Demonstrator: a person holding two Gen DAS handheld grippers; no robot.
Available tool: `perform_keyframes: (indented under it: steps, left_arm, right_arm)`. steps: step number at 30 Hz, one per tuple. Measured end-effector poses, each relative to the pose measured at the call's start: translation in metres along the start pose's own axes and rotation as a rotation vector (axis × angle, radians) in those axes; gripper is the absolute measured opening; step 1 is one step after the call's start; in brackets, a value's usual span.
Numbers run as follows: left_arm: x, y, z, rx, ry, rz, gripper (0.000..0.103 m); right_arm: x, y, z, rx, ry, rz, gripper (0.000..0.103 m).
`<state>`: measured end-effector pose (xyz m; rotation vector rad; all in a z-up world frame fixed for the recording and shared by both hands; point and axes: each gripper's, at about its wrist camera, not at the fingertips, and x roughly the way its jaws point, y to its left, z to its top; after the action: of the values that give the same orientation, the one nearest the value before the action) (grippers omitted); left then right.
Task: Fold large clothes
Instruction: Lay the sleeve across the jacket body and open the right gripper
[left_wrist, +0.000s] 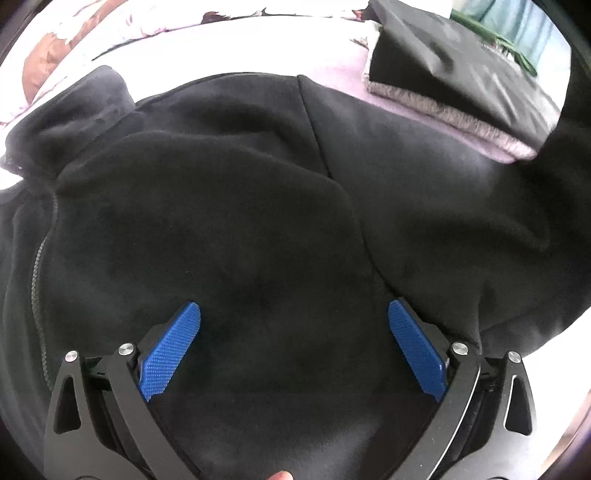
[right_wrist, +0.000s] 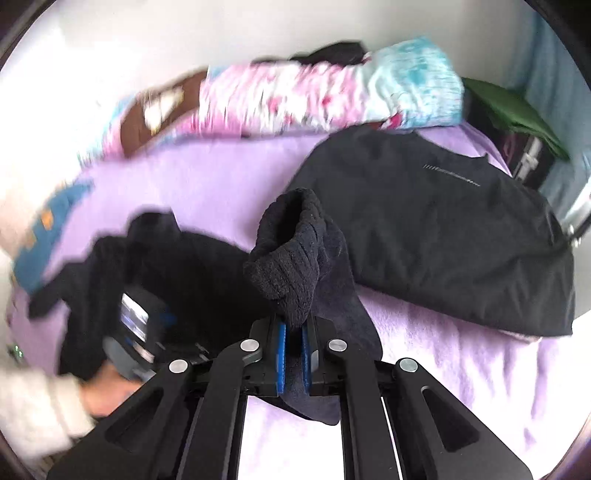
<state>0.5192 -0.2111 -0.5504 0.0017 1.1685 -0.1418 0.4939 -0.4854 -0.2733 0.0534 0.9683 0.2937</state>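
Note:
A large black fleece jacket (left_wrist: 229, 206) lies spread on a lilac bed cover and fills the left wrist view; its zip runs down the left side. My left gripper (left_wrist: 293, 314) is open just above the fleece, blue pads wide apart, nothing between them. My right gripper (right_wrist: 293, 328) is shut on the jacket's ribbed cuff (right_wrist: 288, 266), lifted above the bed, with sleeve fabric hanging below. The rest of the jacket (right_wrist: 177, 269) lies to the left in the right wrist view, where the left gripper (right_wrist: 136, 328) and the hand holding it show, blurred.
A folded dark jacket (right_wrist: 443, 229) lies at the right on the lilac cover (right_wrist: 229, 184); it also shows in the left wrist view (left_wrist: 461, 74). A pink, white and blue patterned pillow (right_wrist: 314, 96) lies along the far side. A green item (right_wrist: 513, 107) sits at far right.

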Motion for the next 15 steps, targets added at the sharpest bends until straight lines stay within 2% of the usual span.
perform_keyframes:
  steps: [6, 10, 11, 13, 15]
  left_arm:
    - [-0.002, 0.005, 0.002, -0.019, 0.002, -0.019, 0.098]
    - [-0.032, 0.036, 0.003, -0.151, -0.084, 0.028, 0.097]
    - [-0.034, 0.046, 0.001, -0.186, -0.079, 0.065, 0.097]
    - [-0.024, 0.056, -0.002, -0.200, -0.032, 0.087, 0.097]
    - [-0.003, 0.052, -0.007, -0.149, 0.037, 0.108, 0.097]
  right_arm:
    - [-0.060, 0.032, 0.021, -0.005, -0.158, 0.174, 0.006]
    - [-0.083, 0.069, 0.035, -0.066, -0.212, 0.271, 0.006]
    - [-0.087, 0.083, 0.040, -0.085, -0.218, 0.307, 0.006]
    - [-0.090, 0.102, 0.046, -0.098, -0.223, 0.352, 0.006]
    - [-0.088, 0.126, 0.048, -0.119, -0.219, 0.404, 0.006]
